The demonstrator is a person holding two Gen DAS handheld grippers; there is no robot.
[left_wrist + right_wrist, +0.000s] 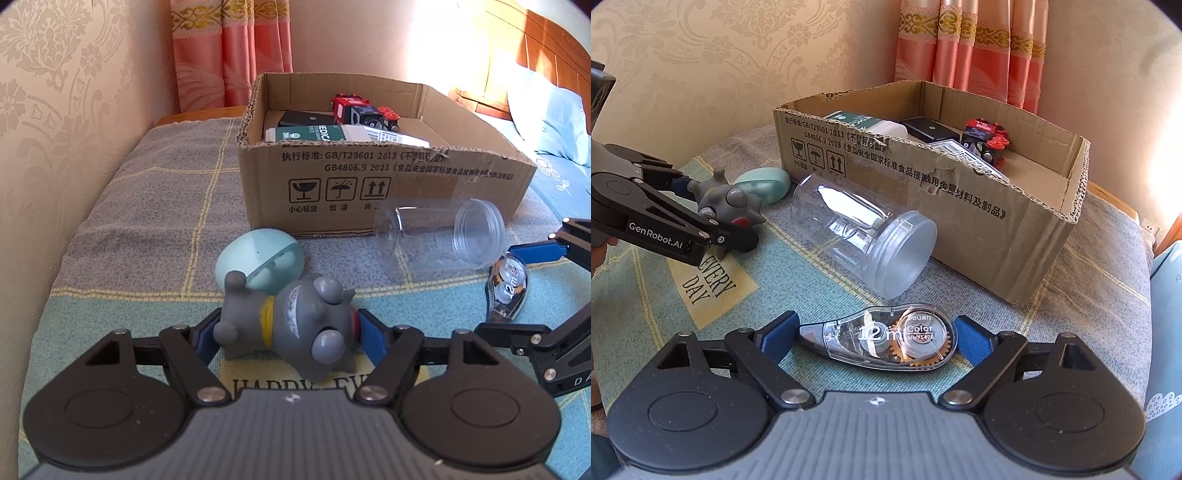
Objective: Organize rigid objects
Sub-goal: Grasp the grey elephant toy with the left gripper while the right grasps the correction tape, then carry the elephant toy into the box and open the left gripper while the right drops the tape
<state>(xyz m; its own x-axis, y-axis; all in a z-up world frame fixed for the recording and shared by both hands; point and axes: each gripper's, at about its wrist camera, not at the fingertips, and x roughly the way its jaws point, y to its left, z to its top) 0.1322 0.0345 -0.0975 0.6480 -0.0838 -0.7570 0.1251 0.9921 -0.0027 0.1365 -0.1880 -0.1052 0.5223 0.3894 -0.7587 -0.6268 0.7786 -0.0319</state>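
Observation:
My left gripper (pixel 286 332) is shut on a grey toy figure (pixel 291 325) that lies on the bed cover; it also shows in the right wrist view (pixel 729 205). My right gripper (pixel 877 338) is shut on a clear correction tape dispenser (pixel 886 338), which also shows at the right edge of the left wrist view (pixel 508 286). A clear plastic jar (pixel 862 230) lies on its side in front of the cardboard box (pixel 979 221). A pale green egg-shaped case (pixel 258 258) lies behind the grey toy.
The cardboard box (pixel 369 192) holds a red and black toy train (pixel 364 110), a green and white packet (pixel 314 133) and a black case (pixel 925 129). A wallpapered wall runs along the left, pink curtains hang behind, and a blue pillow (pixel 546 118) lies to the right.

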